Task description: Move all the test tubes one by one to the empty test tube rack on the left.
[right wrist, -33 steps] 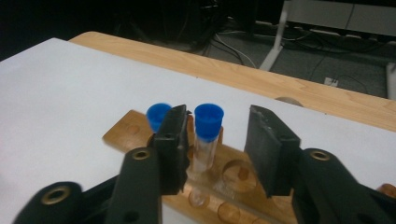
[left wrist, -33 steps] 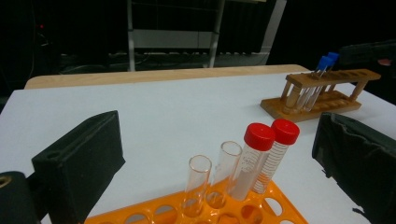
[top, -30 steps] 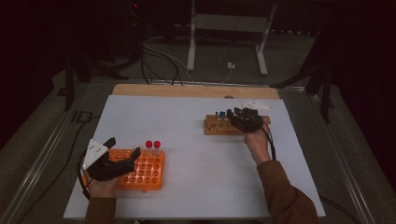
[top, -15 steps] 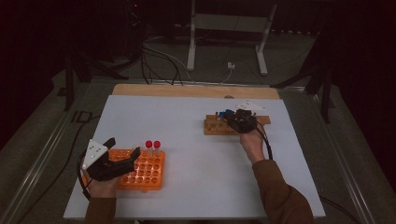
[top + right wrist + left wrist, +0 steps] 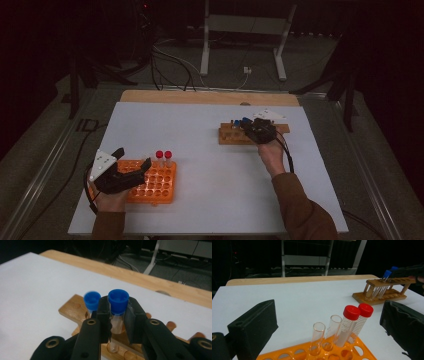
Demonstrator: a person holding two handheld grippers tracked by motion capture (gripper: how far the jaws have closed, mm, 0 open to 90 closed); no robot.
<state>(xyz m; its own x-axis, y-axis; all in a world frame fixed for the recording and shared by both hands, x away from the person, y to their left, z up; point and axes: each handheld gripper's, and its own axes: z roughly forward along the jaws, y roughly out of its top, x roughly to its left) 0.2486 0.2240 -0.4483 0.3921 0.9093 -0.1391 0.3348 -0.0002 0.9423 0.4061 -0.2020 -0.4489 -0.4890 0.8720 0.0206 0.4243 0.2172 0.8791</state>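
The right gripper (image 5: 117,322) has its jaws pinched on a blue-cap tube (image 5: 118,305), just under the cap. The tube is upright over the wooden rack (image 5: 235,136), w/ its bottom end above a hole. A 2nd blue tube (image 5: 92,301) stands right beside it, at 9 o'clock. The left gripper (image 5: 132,162) is wide open & holds nothing. It sits over the orange rack (image 5: 156,184) at the table's (image 5: 200,200) 7 o'clock. Two red-cap tubes (image 5: 355,323) & two bare glass tubes (image 5: 324,336) stand in that rack.

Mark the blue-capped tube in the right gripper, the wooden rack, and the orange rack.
blue-capped tube (image 5: 118,298): right gripper view, its cap.
wooden rack (image 5: 379,298): left gripper view, base board.
orange rack (image 5: 161,190): high view, near right corner.
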